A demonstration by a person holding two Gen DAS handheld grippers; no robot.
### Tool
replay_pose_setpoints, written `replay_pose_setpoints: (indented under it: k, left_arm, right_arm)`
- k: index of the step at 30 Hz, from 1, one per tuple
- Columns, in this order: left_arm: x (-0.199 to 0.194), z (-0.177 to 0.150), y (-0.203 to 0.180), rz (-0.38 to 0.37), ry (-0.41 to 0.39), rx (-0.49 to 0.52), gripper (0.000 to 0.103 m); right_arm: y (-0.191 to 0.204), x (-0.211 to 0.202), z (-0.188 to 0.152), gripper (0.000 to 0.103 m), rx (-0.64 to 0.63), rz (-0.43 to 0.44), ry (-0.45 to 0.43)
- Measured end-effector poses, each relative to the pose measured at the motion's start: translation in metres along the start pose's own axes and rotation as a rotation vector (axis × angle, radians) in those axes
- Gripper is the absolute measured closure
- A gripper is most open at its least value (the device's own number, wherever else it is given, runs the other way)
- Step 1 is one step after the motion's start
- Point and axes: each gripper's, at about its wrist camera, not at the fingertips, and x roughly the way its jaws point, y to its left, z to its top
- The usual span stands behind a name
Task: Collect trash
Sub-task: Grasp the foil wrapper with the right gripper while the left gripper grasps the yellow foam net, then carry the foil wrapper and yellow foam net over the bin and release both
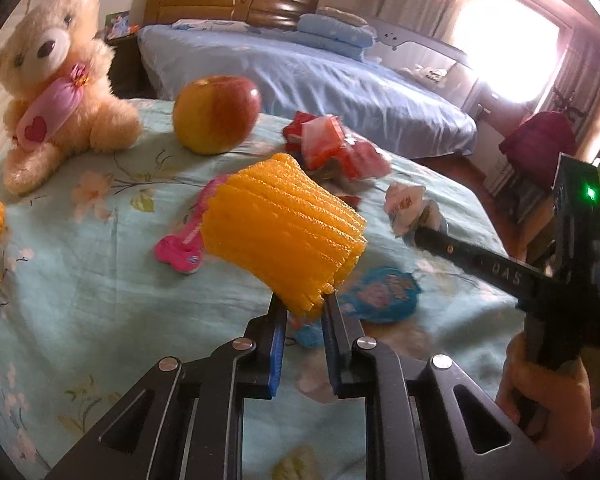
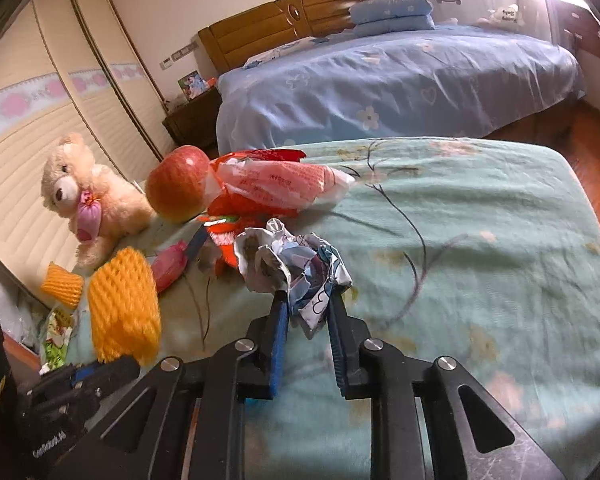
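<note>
An orange foam net (image 1: 282, 228) is clamped at its lower frayed edge by the left gripper (image 1: 303, 308) and is held clear of the bed (image 1: 100, 300), above the middle of the floral cover. A crumpled paper wad (image 2: 296, 268) is pinched at its lower fold by the right gripper (image 2: 308, 312), near the middle of the bed. Both pieces are judged very light and soft: the net is springy and would be crushed rather than broken, while the wad is loose and could shed a fold if gripped only by a corner, so a hold on its denser core is advised. Left lying on the cover are a red wrapper (image 2: 276, 188) toward the far edge beside an apple (image 2: 178, 184), a pink wrapper (image 1: 184, 244) near the middle, a blue wrapper (image 1: 380, 292) toward the near side, and a second foam net (image 2: 62, 284) at the left edge. The thin wrappers are likely slick and flat, best taken at a raised crease. A teddy bear (image 1: 56, 80) sits at the far left corner; whether the blue piece is foil or plastic cannot be told.
</note>
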Motion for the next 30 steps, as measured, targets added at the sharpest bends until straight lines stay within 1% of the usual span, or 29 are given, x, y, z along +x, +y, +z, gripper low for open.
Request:
replay_pose_setpoints:
  k: [10,16,21,30]
  left_arm:
    - [-0.009,-0.022,-0.042,-0.08,0.03,0.093,0.088]
    - [-0.01,-0.036,-0.068,-0.122,0.057,0.149,0.088]
    - [-0.011,-0.043,-0.088,-0.148,0.073,0.195,0.088]
    - [-0.007,-0.051,-0.119,-0.175,0.09,0.252,0.088]
  right_arm:
    - [-0.016,-0.055,-0.037,0.084,0.059,-0.012,-0.037]
    - [-0.033,-0.087,-0.063,0.084,0.097,-0.042,-0.058]
    - [-0.049,-0.111,-0.079,0.084,0.138,-0.067,-0.08]
    - [-0.074,-0.146,-0.097,0.084,0.184,-0.111,-0.12]
